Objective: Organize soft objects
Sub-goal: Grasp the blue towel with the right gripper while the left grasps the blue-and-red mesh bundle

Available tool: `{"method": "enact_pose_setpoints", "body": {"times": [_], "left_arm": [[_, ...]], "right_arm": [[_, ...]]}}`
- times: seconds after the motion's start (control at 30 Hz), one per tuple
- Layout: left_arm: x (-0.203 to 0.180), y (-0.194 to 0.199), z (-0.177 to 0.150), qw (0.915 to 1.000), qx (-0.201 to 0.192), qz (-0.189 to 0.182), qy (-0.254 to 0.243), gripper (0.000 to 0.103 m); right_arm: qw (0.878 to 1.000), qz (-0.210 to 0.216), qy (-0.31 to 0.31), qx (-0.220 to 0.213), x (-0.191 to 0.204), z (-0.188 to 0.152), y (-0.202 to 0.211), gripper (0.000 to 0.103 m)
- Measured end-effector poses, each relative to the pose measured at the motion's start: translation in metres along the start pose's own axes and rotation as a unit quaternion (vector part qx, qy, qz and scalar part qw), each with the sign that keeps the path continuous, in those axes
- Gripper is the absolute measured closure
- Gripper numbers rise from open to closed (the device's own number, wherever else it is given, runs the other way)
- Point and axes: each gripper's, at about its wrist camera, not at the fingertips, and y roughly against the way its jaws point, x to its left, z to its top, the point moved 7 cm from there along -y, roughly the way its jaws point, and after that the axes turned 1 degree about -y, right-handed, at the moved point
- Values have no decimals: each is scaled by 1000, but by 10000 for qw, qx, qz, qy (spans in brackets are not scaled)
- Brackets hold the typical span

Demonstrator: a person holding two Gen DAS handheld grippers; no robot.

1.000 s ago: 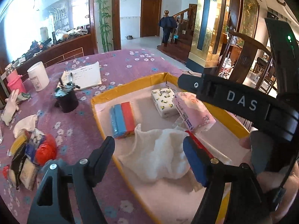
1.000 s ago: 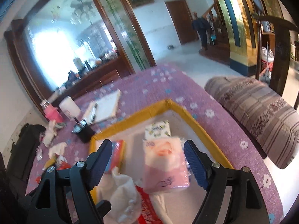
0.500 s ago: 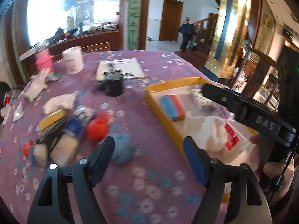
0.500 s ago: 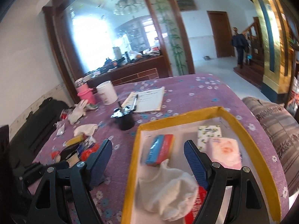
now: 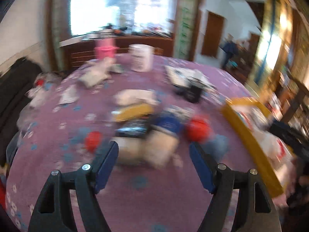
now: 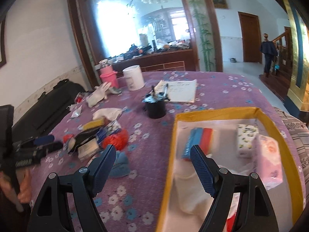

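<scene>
My left gripper [image 5: 153, 154] is open and empty, low over the purple tablecloth, facing a blurred pile of soft items: beige sponges [image 5: 152, 148], a blue pack [image 5: 168, 124], a red mesh ball [image 5: 199, 129] and a white cloth [image 5: 135, 96]. My right gripper [image 6: 152, 154] is also open and empty, straddling the left rim of the yellow-edged box [image 6: 216, 112]. The box holds a blue-and-red sponge pack [image 6: 199, 139], a white tissue pack [image 6: 248, 135], a pink tissue pack [image 6: 266, 154] and a white cloth [image 6: 185, 176]. A blue fuzzy item [image 6: 119, 164] lies by its left finger.
A black pen cup [image 6: 155, 108], a notepad [image 6: 181, 92], a white tub [image 6: 133, 79], a pink bottle [image 6: 108, 75] and a white glove [image 6: 98, 94] stand farther back. The left gripper [image 6: 52, 142] and a hand show at the left edge. A striped cushion [image 6: 297, 135] lies right of the table.
Both views have swung left, away from the box. The left gripper left the box and now faces the pile. The right gripper shifted to the box's left rim. Both stayed open.
</scene>
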Motion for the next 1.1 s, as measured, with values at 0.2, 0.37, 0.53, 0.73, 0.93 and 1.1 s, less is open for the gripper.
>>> {"method": "enact_pose_setpoints", "body": {"times": [0.2,0.37,0.53,0.73,0.93,1.1], "left_arm": [[79,-20,-2,9931,127,485,1064,28],[107,-28,-8,9843,369,383,1681,28],[109,-29,-11,9841,403,469,1665,28],[113,-32,-14,9828,462,509,1716,28],[114,-34,-16,9815,515,500,1773,28],[120,-38,-17,9767,618,402,2016,28]], "right_arm": [[9988,234,416,116,28,-7,-9,20],[9961,645,412,442,58,-9,-19,18],[9897,675,305,1226,88,-29,-53,18],[9848,-99,625,1618,90,-35,-94,18],[9874,-194,627,1439,80,-40,-103,56],[9952,321,319,873,77,-23,-77,57]]}}
